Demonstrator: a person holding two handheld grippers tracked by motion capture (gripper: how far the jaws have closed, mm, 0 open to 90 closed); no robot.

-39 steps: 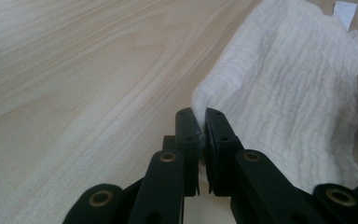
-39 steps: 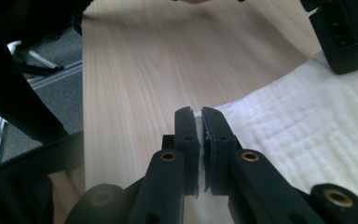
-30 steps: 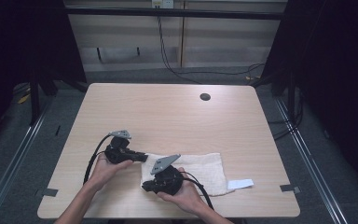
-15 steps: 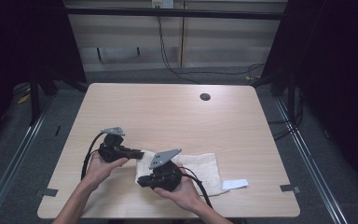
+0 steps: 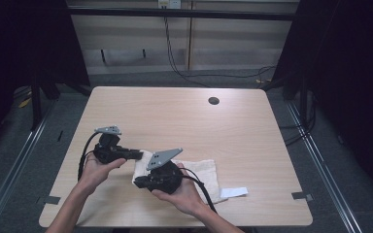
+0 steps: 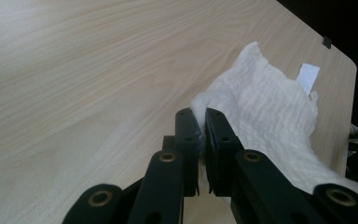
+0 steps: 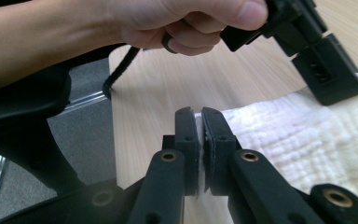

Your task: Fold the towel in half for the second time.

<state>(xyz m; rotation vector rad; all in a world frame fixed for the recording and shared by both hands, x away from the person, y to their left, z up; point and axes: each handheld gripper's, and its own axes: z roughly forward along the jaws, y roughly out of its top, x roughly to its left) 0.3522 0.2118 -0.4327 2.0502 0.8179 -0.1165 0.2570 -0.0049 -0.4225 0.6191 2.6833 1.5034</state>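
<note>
Currently both grippers are pinching the cloth (image 5: 194,172) along its left edge, on the near half of the table (image 5: 184,116). The left gripper (image 6: 199,135) is holding a raised corner of the cloth, jaws nearly together with only the thin fabric between them; in the high view it is sitting at the cloth's far-left corner (image 5: 138,155). The right gripper (image 7: 199,135) is likewise clamping the cloth edge, jaws all but closed on a sliver of white fabric, and in the high view it is working the near-left corner (image 5: 138,183). The cloth is looking off-white, with a crinkled, ribbed gauze weave, roughly rectangular, rumpled rather than flat, its left side lifting off the wood where the jaws are gripping it while the right side is lying on the table. A small white tag (image 5: 233,192) is sticking out at its near-right corner; the same tag is showing at the far end in the left gripper view (image 6: 308,77). Judging handling: the cloth is reading as very light, soft and limp, so it is likely sagging between the two hold points and draping freely. It is not fragile and not slippery, since the weave is giving the pads purchase. Corners and hems are seeming the best places to grip, as a single layer mid-panel is likely bunching.
</note>
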